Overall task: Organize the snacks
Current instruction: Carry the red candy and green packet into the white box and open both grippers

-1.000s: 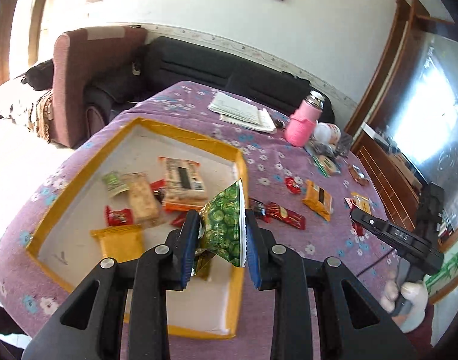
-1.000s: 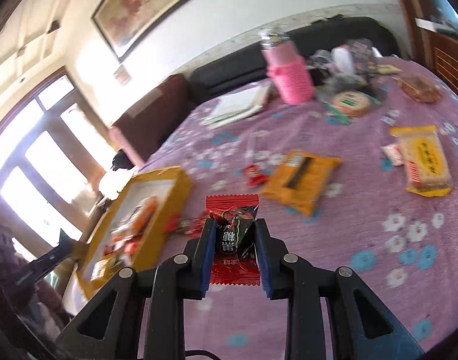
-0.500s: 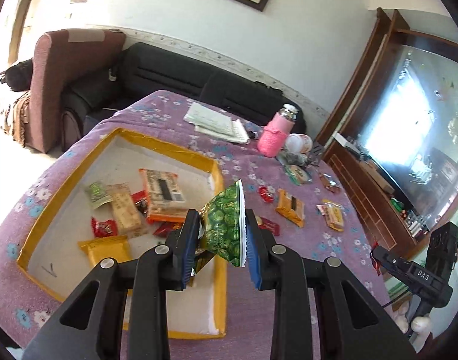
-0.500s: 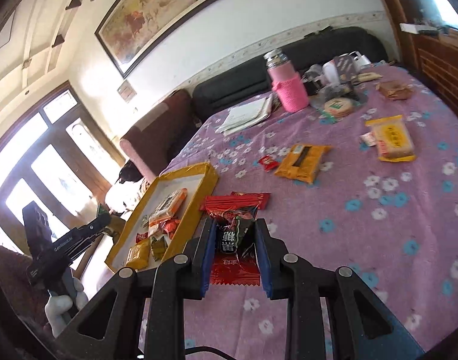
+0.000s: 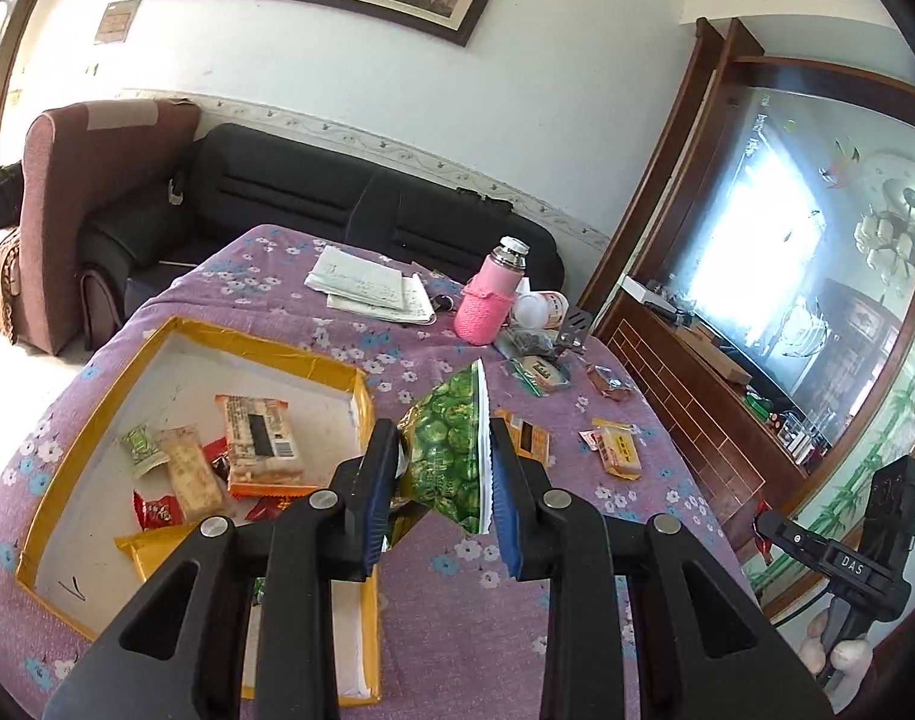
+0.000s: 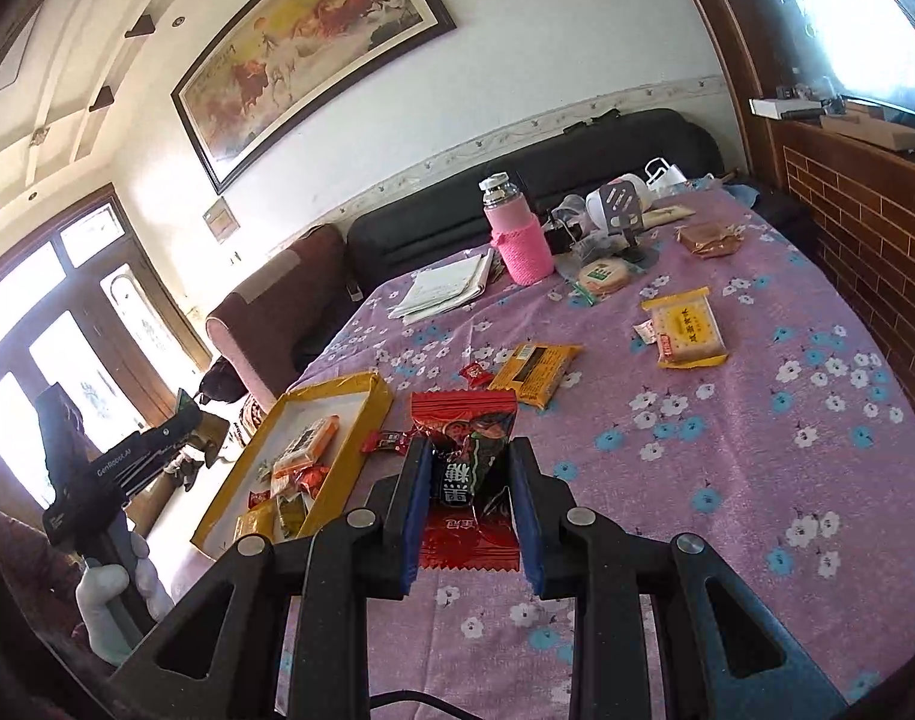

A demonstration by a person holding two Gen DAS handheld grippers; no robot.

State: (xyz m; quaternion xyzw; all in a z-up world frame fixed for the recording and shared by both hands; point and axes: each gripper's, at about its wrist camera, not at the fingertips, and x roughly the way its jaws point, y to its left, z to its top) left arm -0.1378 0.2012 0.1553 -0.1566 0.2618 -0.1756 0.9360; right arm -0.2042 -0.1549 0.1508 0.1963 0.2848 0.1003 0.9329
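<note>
My left gripper is shut on a green snack bag and holds it high above the right rim of the yellow-edged box. The box holds several snacks, among them an orange cracker pack. My right gripper is shut on a red snack packet and holds it above the purple flowered tablecloth, right of the box. An orange packet and a yellow cracker pack lie loose on the cloth.
A pink bottle, papers and small clutter stand at the table's far end. A round green-labelled snack and a brown packet lie there too. A black sofa is behind; a wooden cabinet is on the right.
Both grippers have risen and drawn back from the table, each still holding its snack. The table looks smaller and farther in both views.
</note>
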